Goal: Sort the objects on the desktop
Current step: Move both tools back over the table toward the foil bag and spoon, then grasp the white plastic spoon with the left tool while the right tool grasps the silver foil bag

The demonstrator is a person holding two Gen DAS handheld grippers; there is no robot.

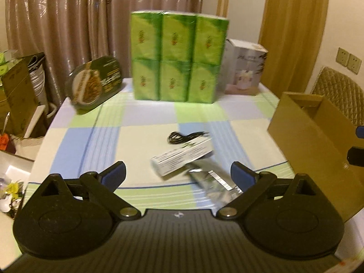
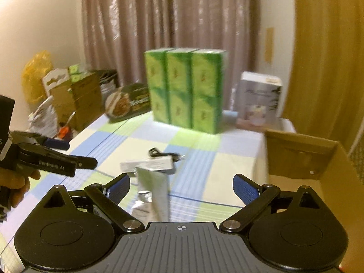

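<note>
Both the left gripper (image 1: 178, 173) and right gripper (image 2: 181, 187) are held spread (nothing pinched), seemingly readied over the white box (image 1: 182, 158) for sorting into the cardboard box (image 1: 318, 145).

It was a lived-in home room. A table (image 1: 159, 122) wore a pastel checked cloth; behind it hung long brown curtains (image 1: 68, 22), to its left stood cardboard boxes and bags (image 2: 75, 100), and to its right a quilted chair (image 1: 336, 91) beneath wall sockets (image 1: 348, 59).
</note>
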